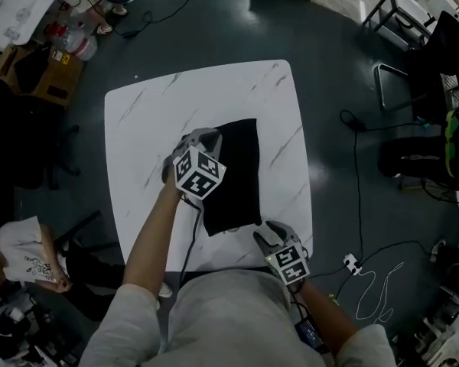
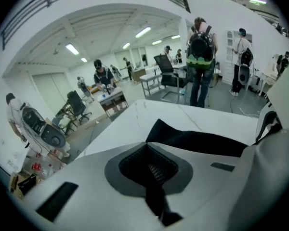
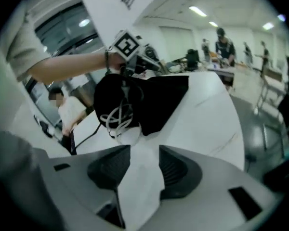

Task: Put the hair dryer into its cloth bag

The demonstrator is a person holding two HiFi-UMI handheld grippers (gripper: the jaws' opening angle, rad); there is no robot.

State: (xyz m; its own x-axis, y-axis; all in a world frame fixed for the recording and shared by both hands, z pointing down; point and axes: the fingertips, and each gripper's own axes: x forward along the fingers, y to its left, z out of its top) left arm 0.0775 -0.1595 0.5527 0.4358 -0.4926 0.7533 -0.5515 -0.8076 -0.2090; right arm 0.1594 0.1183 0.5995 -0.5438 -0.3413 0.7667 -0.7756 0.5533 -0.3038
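hair dryer body not plainly seen in any view. Only a white cord coil (image 3: pixel 119 117) shows at the mouth of the cloth bag (image 1: pixel 233 170), with a pale rounded bit just under it that may be the dryer, can't tell

Step, as I judge it: late stage. The dryer looks mostly bagged, with the cord end hanging out at the open mouth. The next move likely calls for the free gripper to push the coil in past the mouth while the other holds the mouth edge up, then close the bag. The risk is the coil snagging or spilling back out

left gripper (image 1: pixel 201 140): fingers clenched on black fabric at the bag's edge. In the right gripper view the bag bulges just below those fingertips, and the rest lies flat on the table (image 1: pixel 138 128) beyond them

right gripper (image 1: pixel 268 234): fingers released and spread, nothing between them but bare white tabletop. The coil and mouth sit just ahead of its fingertips, a little to their left, not touching. The two grippers are at opposite ends of the bag, apart
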